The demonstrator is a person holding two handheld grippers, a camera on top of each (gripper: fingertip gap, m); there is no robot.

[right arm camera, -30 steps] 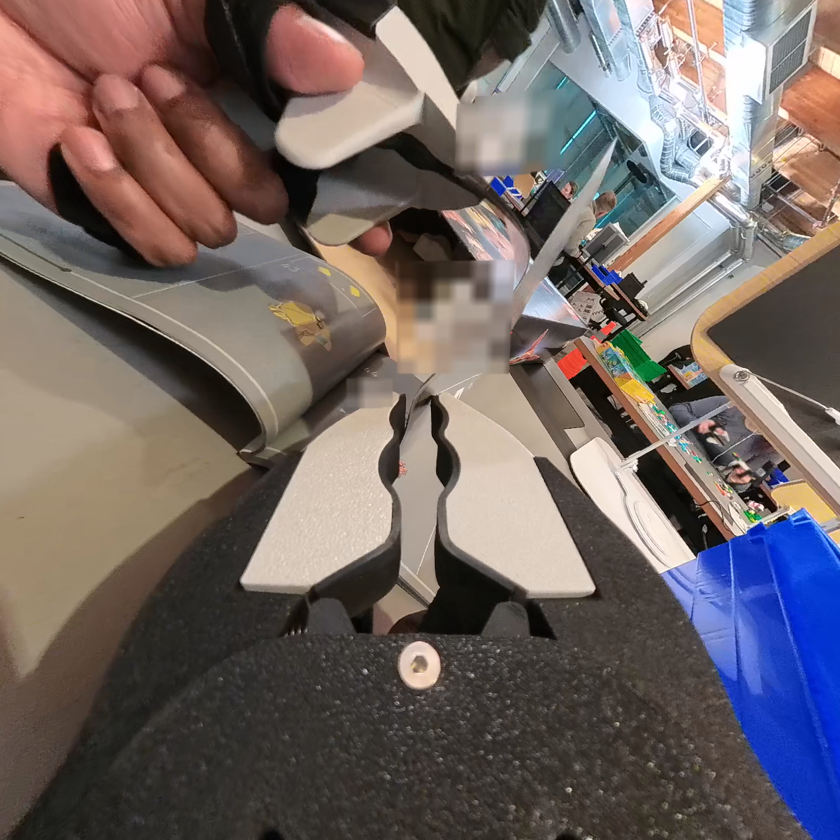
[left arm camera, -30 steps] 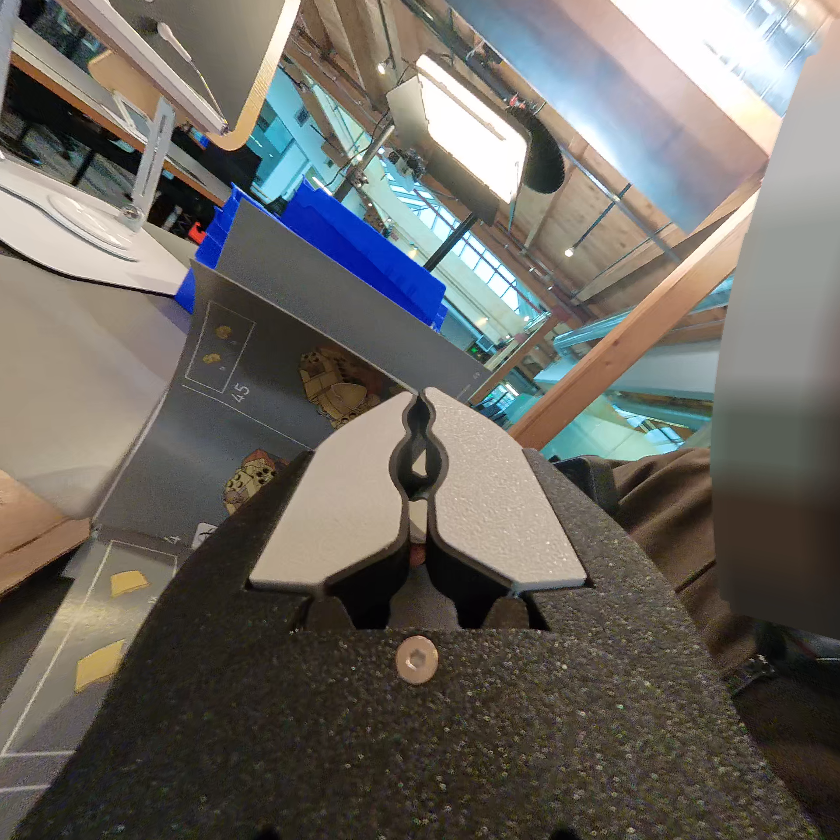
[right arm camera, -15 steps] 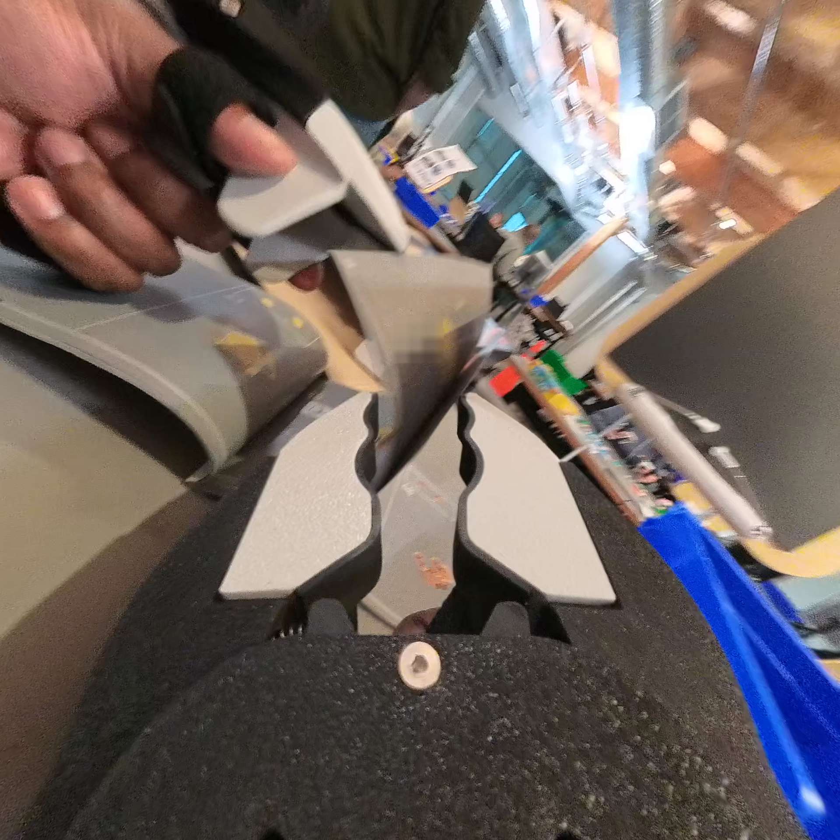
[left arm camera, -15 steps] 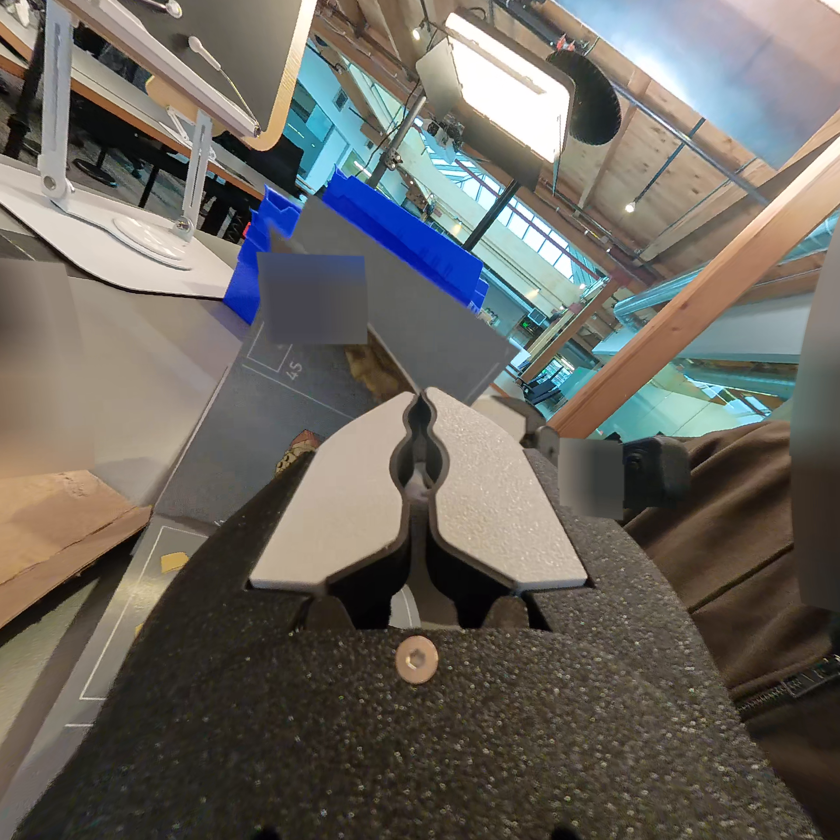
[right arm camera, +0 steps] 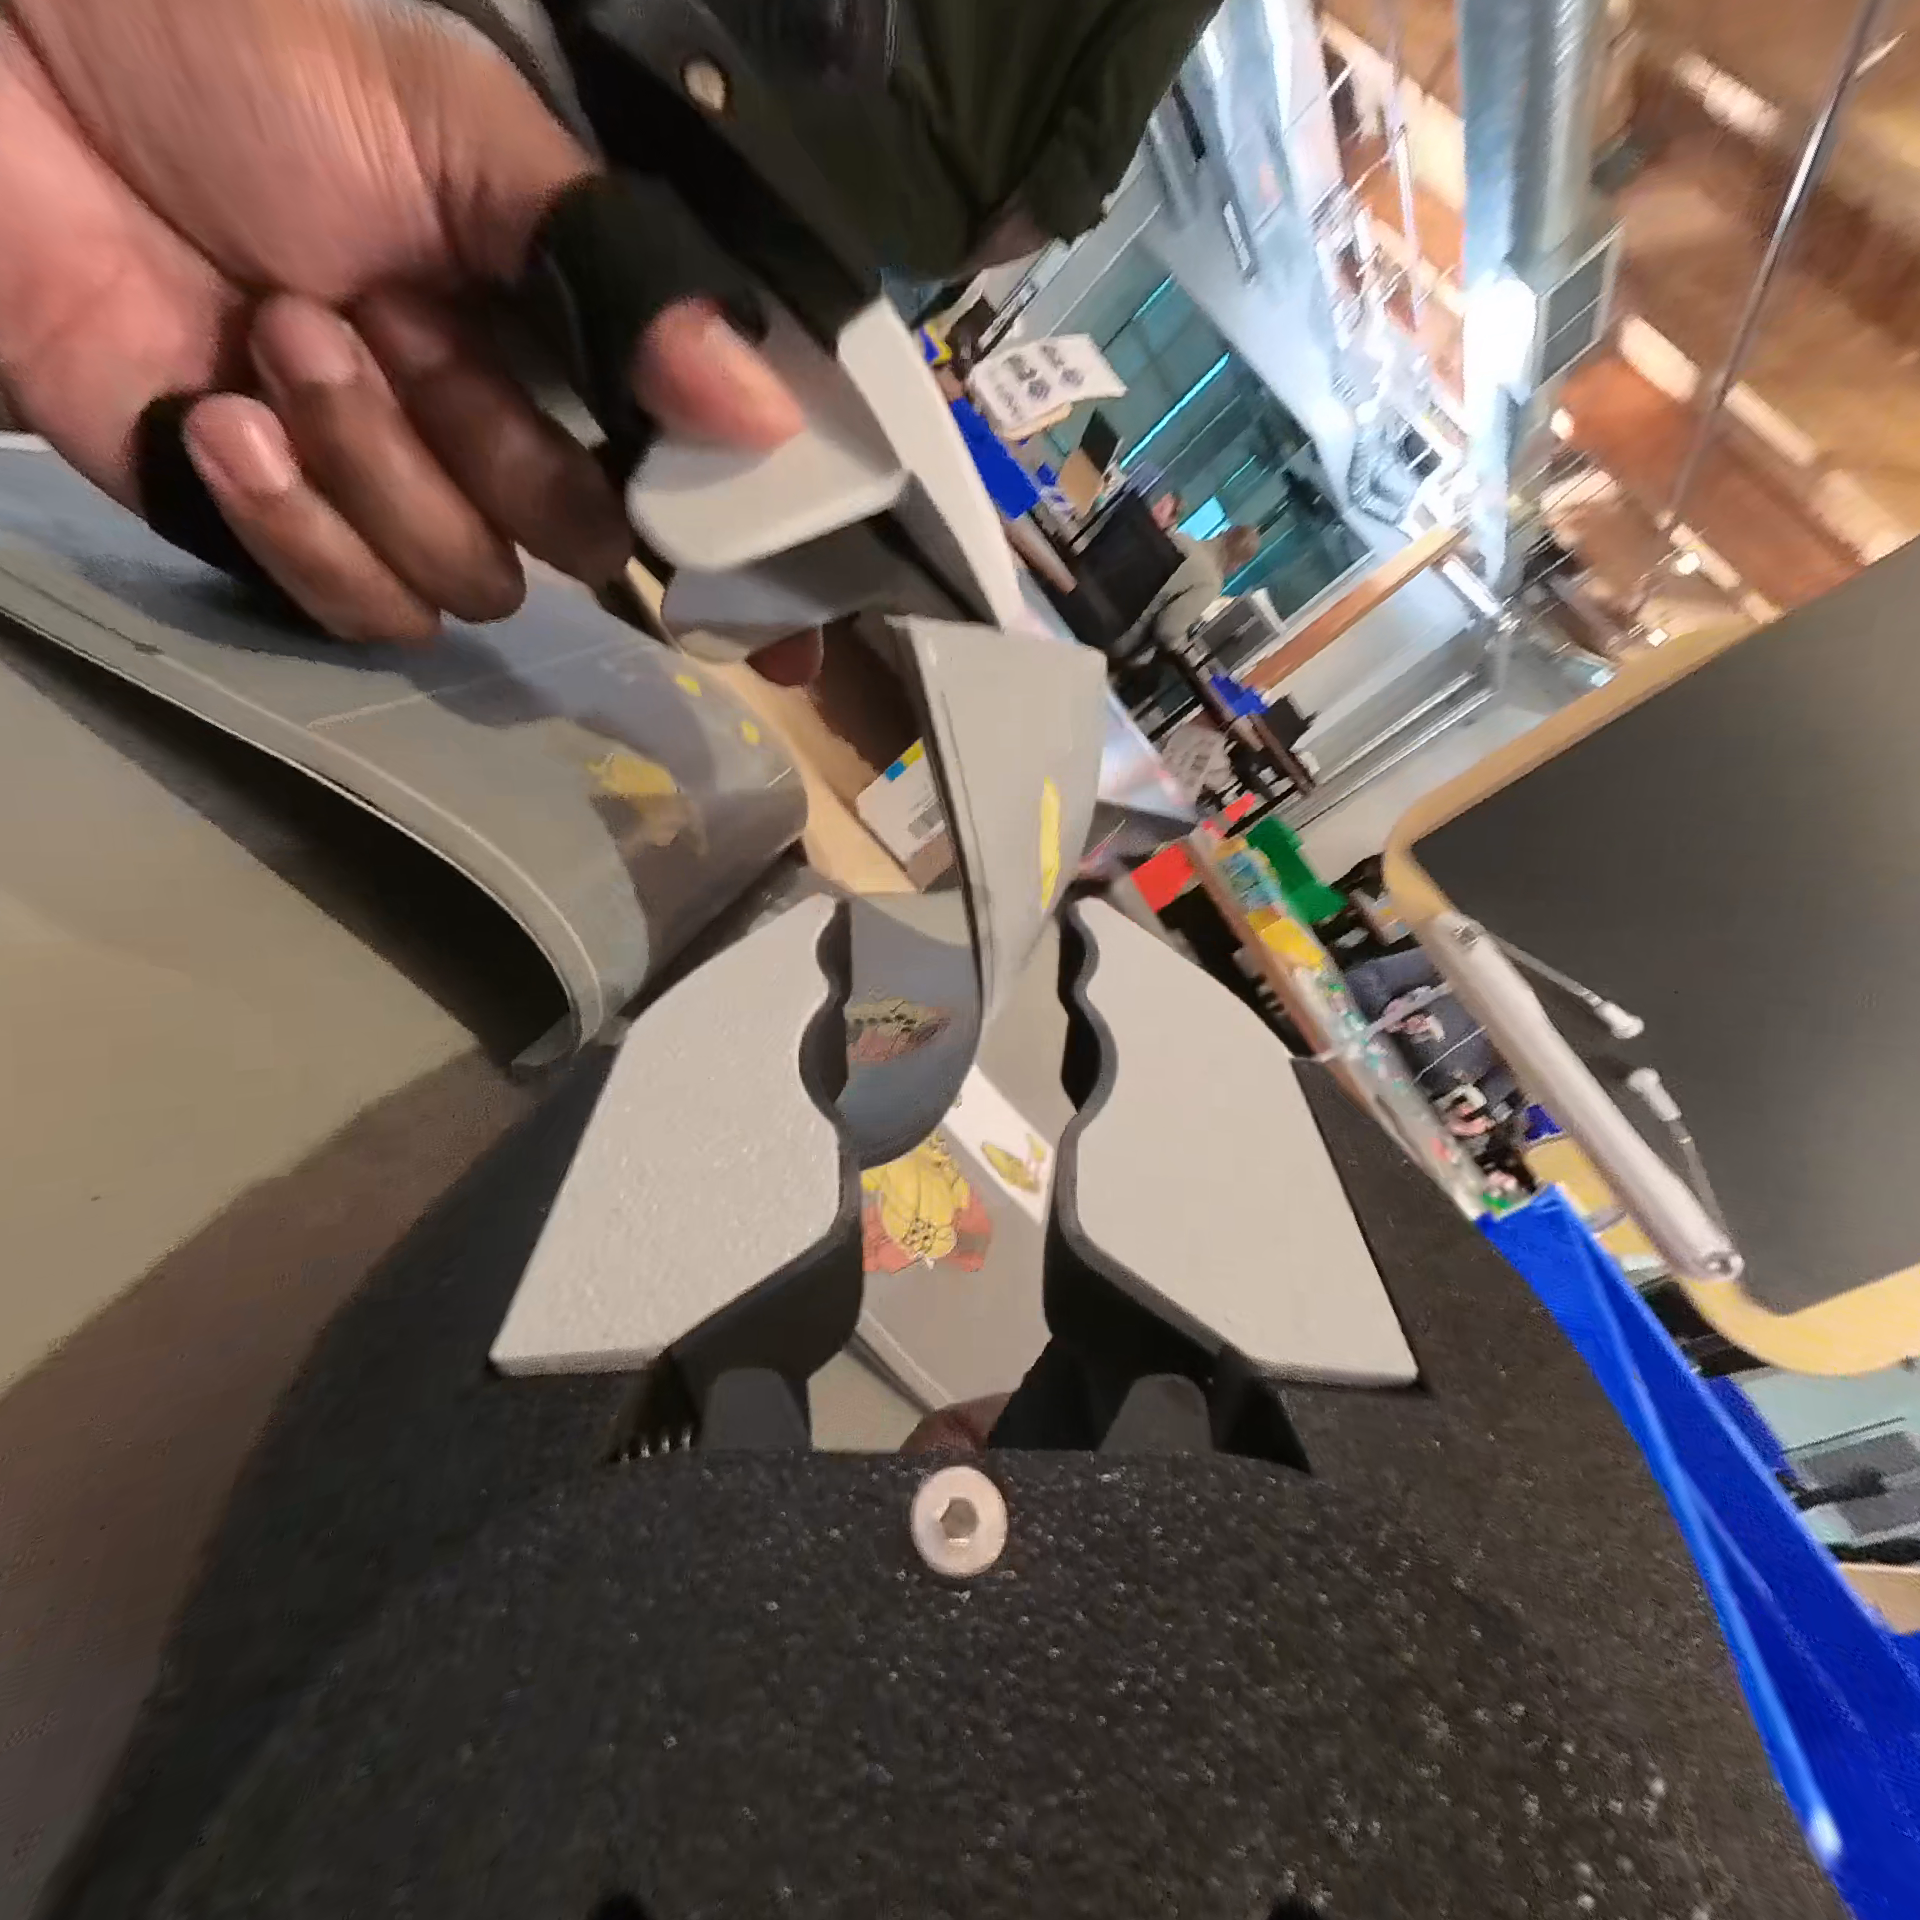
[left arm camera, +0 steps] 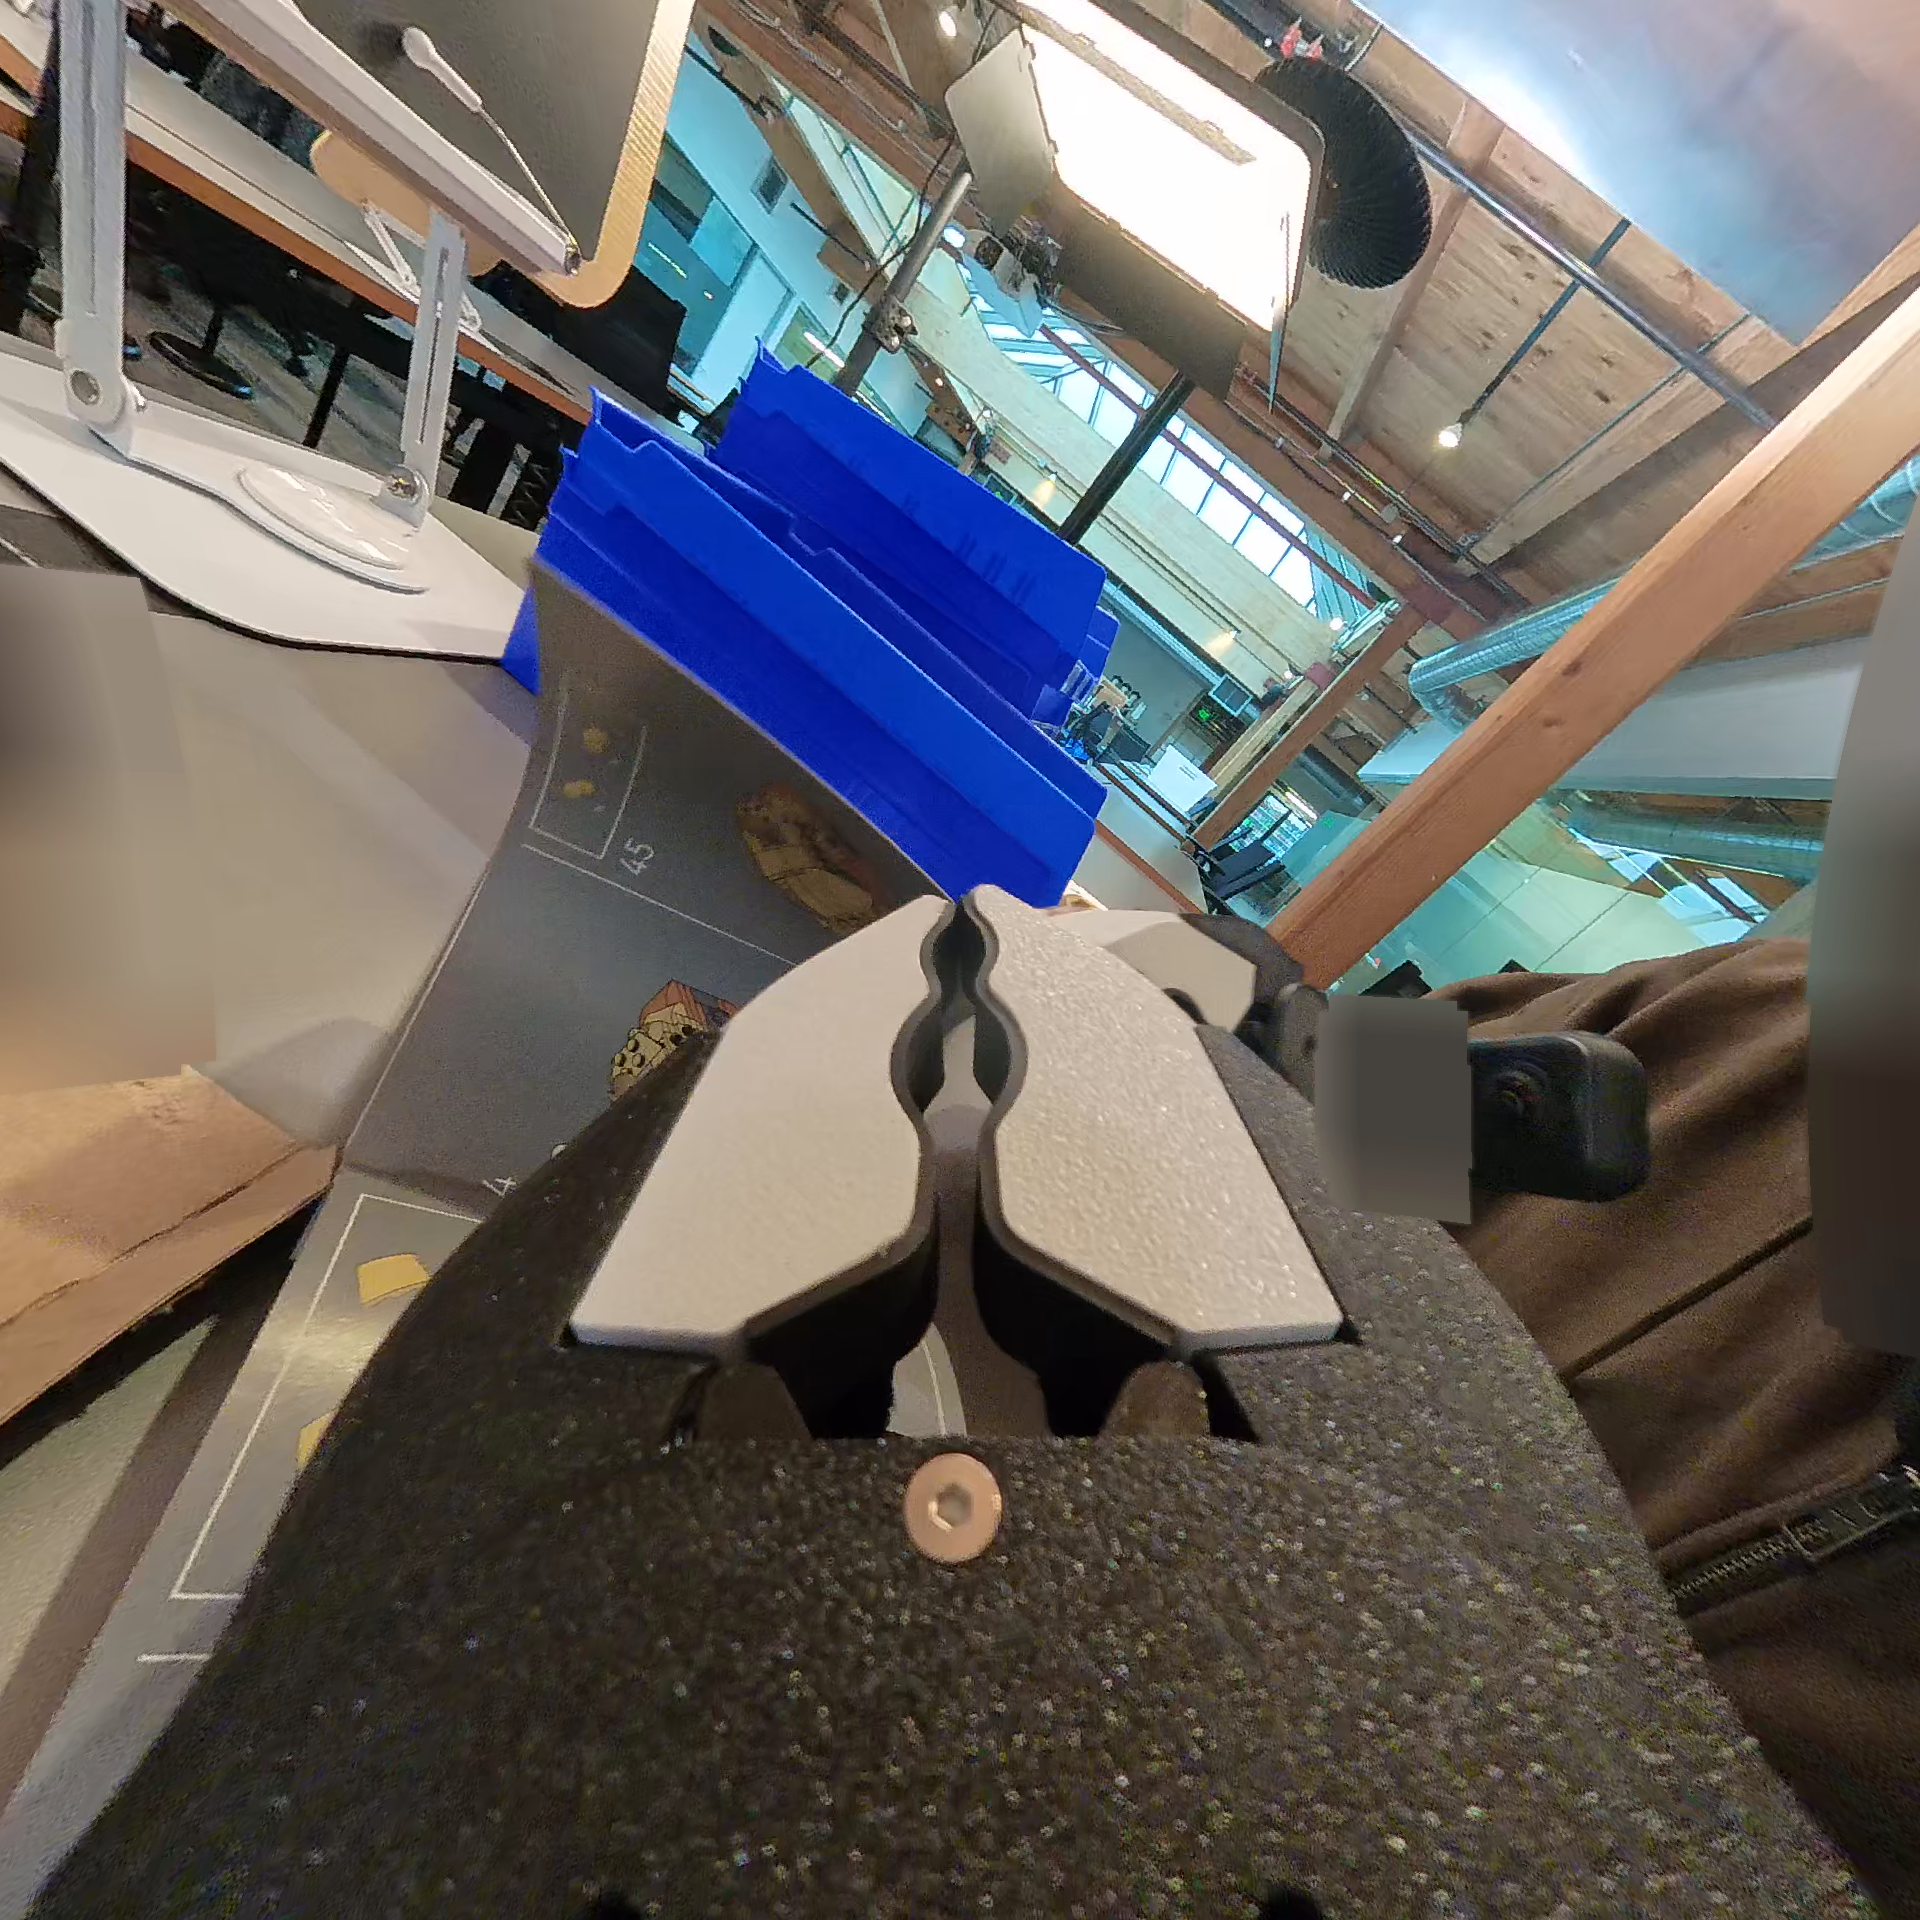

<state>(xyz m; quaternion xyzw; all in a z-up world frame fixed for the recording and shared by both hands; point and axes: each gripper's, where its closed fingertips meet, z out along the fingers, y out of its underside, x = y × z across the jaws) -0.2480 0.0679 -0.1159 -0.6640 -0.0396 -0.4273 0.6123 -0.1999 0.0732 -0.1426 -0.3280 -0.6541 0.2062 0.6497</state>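
A grey instruction booklet [left arm camera: 582,987] lies open on the table, its pages curling up in the right wrist view [right arm camera: 468,748]. My left gripper [left arm camera: 958,904] is shut, its tips at the edge of a lifted page. In the right wrist view that gripper [right arm camera: 727,582], held by a hand [right arm camera: 312,312], pinches the top of the upright page [right arm camera: 1018,769]. My right gripper [right arm camera: 956,914] is open. The page's lower part stands between its fingers, with a gap on each side. One of its fingers [left arm camera: 1184,956] shows just right of my left gripper.
Blue bins [left arm camera: 831,665] stand behind the booklet and show at the right edge of the right wrist view [right arm camera: 1662,1455]. A white stand base [left arm camera: 260,520] sits at the far left and cardboard [left arm camera: 104,1195] at the near left. A brown jacket [left arm camera: 1662,1351] is close on the right. The gap from one gripper's tips to the other's is roughly 6 cm. The white stand base [left arm camera: 260,520] sits 35 cm or so from the ends of my right fingers.
My right gripper's jaws have opened from nearly shut around the page, which now stands loose between them. My left gripper stays shut and has shifted slightly over the booklet.
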